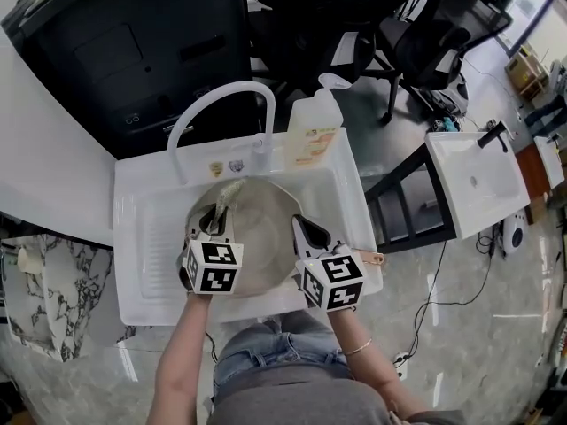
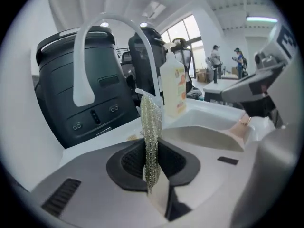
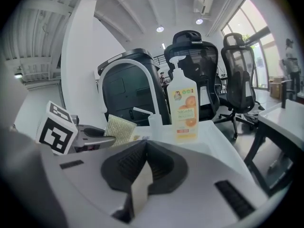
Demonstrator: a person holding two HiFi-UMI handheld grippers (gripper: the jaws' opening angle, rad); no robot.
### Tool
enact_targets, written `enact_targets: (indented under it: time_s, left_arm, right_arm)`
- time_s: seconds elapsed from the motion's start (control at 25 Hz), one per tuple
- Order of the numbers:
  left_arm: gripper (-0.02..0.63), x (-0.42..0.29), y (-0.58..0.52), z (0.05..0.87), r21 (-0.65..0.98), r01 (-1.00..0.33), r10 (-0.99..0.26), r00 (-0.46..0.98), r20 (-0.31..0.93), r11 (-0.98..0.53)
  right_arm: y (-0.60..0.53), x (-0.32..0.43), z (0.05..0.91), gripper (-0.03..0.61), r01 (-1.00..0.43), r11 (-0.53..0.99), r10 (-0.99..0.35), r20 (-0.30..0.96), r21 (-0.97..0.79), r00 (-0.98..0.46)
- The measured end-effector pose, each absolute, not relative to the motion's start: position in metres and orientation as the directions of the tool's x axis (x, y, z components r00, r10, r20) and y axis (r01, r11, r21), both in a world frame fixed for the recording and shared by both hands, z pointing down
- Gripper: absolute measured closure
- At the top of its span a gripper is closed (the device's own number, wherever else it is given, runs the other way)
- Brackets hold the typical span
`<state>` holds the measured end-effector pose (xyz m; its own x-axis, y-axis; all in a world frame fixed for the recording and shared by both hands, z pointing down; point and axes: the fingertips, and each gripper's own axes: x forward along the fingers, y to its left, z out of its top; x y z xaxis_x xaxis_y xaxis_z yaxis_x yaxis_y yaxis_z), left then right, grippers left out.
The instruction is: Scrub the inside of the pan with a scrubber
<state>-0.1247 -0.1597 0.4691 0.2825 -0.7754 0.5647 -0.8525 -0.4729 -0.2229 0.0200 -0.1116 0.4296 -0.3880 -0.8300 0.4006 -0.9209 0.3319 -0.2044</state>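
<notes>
A round pale pan [image 1: 263, 237] lies in the white sink [image 1: 142, 237], its copper-tipped handle [image 1: 370, 258] pointing right. My left gripper [image 1: 215, 220] is over the pan's left side, shut on a yellow-green mesh scrubber [image 1: 229, 193] that sticks up from its jaws [image 2: 150, 127]. At the pan's right rim by the handle sits my right gripper [image 1: 306, 230], shut on a thin pale edge that looks like the pan's wall [image 3: 141, 184]. The right gripper view shows the scrubber [image 3: 118, 129] off to the left. The pan's inside [image 2: 204, 137] shows in the left gripper view.
A white arched faucet [image 1: 213, 104] and an orange-labelled soap bottle [image 1: 312, 131] stand at the sink's back edge. Behind is a big black bin [image 1: 133, 51]. Office chairs [image 1: 425, 42] and a second white basin [image 1: 474, 180] stand to the right.
</notes>
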Motion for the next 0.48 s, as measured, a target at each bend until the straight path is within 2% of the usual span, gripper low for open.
enact_targets:
  time_s: [0.48]
  left_arm:
    - [0.553, -0.108, -0.117, 0.420, -0.011, -0.895, -0.825, 0.405, 0.393, -0.445]
  right_arm:
    - [-0.089, 0.014, 0.410, 0.568, -0.916, 0.349, -0.856, 0.331, -0.197, -0.397]
